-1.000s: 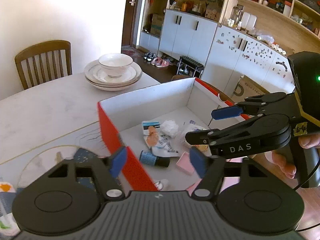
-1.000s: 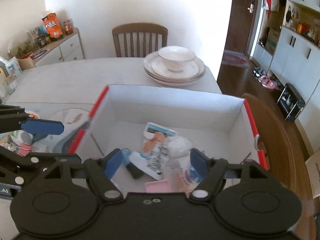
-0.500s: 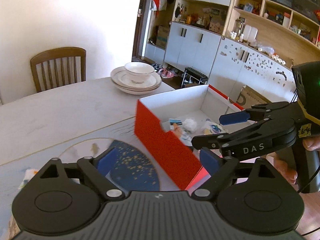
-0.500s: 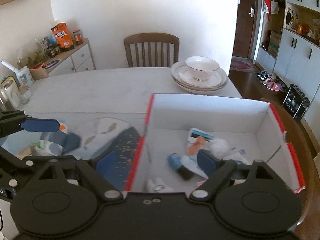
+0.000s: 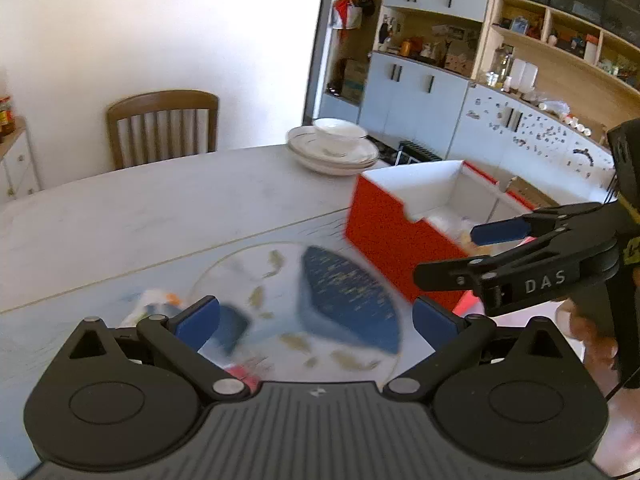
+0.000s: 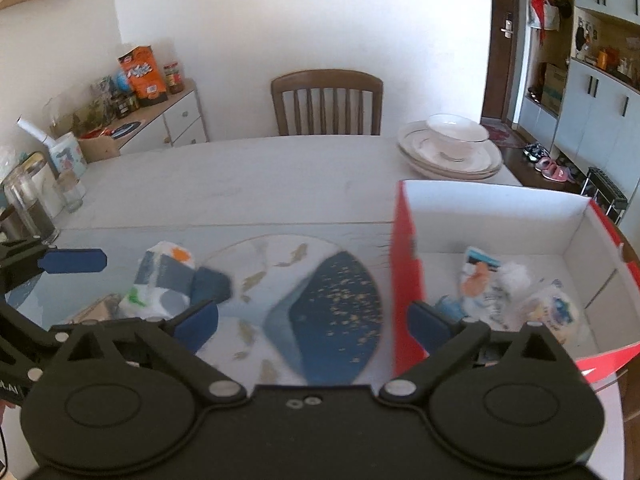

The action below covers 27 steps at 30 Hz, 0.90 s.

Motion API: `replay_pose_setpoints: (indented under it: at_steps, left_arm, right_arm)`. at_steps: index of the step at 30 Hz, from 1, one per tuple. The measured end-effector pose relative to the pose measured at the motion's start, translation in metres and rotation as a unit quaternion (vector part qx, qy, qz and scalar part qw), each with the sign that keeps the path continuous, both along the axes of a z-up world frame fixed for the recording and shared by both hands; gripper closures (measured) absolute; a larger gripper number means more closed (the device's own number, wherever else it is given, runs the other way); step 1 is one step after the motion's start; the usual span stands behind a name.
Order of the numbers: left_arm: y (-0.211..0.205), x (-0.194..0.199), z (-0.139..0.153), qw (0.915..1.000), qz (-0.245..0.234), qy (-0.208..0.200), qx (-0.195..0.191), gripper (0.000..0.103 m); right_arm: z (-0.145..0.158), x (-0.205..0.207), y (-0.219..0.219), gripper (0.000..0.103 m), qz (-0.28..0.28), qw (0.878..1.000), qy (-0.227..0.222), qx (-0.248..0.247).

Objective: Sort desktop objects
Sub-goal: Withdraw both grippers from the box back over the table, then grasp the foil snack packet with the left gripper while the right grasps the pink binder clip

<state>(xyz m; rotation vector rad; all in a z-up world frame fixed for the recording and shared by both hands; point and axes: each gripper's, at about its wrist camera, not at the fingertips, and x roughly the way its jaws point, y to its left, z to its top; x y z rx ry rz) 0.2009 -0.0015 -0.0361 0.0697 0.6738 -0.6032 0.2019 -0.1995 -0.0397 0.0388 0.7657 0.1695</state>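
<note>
A red box with a white inside stands on the table at the right and holds several small items. It also shows in the left wrist view. A white, grey and blue packet lies on the table left of a round blue-and-white mat. My left gripper is open and empty above the mat. My right gripper is open and empty over the mat, beside the box's left wall. Both views are motion-blurred.
Stacked white plates with a bowl sit at the table's far right corner. A wooden chair stands behind the table. Glass jars stand at the left edge. A sideboard with groceries is beyond.
Both grippers have swung left, away from over the box, and now face the mat and the packet. Both stay open and empty.
</note>
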Motion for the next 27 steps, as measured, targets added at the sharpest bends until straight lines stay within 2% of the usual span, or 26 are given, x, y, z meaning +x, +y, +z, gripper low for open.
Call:
replay_pose_setpoints:
  at_steps: [5, 15, 23, 27]
  left_arm:
    - [0.036, -0.004, -0.012, 0.9998, 0.015, 0.001, 0.015, 0.0]
    - [0.094, 0.007, -0.045, 0.9977, 0.049, 0.03, 0.037, 0.0]
    - [0.116, 0.022, -0.069, 0.995, 0.062, 0.049, 0.062, 0.0]
    - [0.121, 0.033, -0.08, 0.9944, 0.054, 0.064, 0.065, 0.0]
  right_arm:
    - [-0.009, -0.004, 0.033, 0.002, 0.014, 1.0, 0.004, -0.01]
    - [-0.038, 0.002, 0.086, 0.002, 0.042, 0.998, 0.03, -0.031]
    - [-0.061, 0.014, 0.114, 0.002, 0.058, 0.996, 0.054, -0.042]
    - [-0.07, 0.019, 0.124, 0.003, 0.066, 0.995, 0.06, -0.051]
